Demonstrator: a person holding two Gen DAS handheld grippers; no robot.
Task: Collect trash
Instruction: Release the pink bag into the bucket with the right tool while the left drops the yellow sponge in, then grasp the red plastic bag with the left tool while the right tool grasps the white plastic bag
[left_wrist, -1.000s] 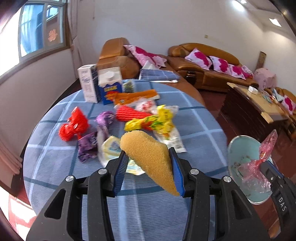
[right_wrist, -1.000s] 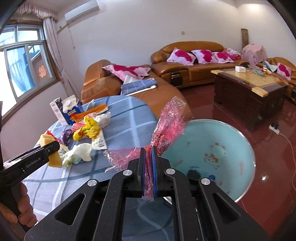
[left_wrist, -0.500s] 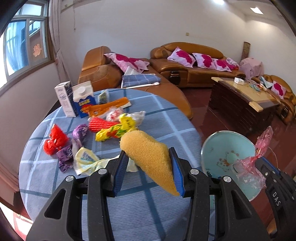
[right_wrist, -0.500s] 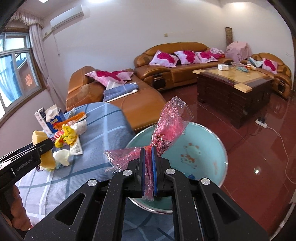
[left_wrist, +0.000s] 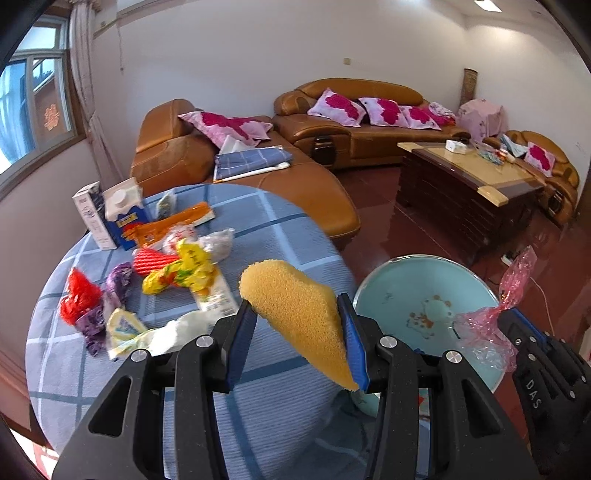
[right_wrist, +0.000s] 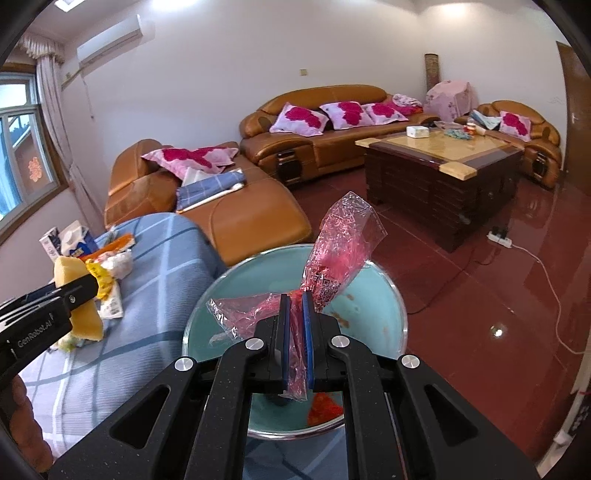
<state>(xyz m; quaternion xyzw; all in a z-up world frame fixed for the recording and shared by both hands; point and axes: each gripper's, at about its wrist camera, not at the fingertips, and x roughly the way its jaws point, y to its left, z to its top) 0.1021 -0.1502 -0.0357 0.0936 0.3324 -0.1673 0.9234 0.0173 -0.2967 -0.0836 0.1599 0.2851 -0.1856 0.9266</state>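
A yellow sponge (left_wrist: 301, 314) was gripped between the blue pads (left_wrist: 351, 347) of the left claw (left_wrist: 295, 345), tilted, its narrow end pointing down past the right pad. The sponge was held above the tabletop (left_wrist: 258, 406), near the edge closest to a light blue basin (left_wrist: 399, 280). The right claw (right_wrist: 295, 338) was closed on a pink wrapper (right_wrist: 340, 243), which stood up out of the jaws over the basin (right_wrist: 380, 325). A red scrap (right_wrist: 325, 408) was seen in the basin, partly hidden by the claw.

Left on the tabletop: 2 cartons (left_wrist: 110, 214) upright at the far edge, an orange packet (left_wrist: 173, 223), a red mesh sleeve (left_wrist: 153, 260), a yellow wrapper (left_wrist: 181, 273), a purple wrapper (left_wrist: 118, 284), a red wrapper (left_wrist: 79, 301) and a pale bag (left_wrist: 170, 332), lying close together. A hand (right_wrist: 22, 417) was visible at the left claw's handle.
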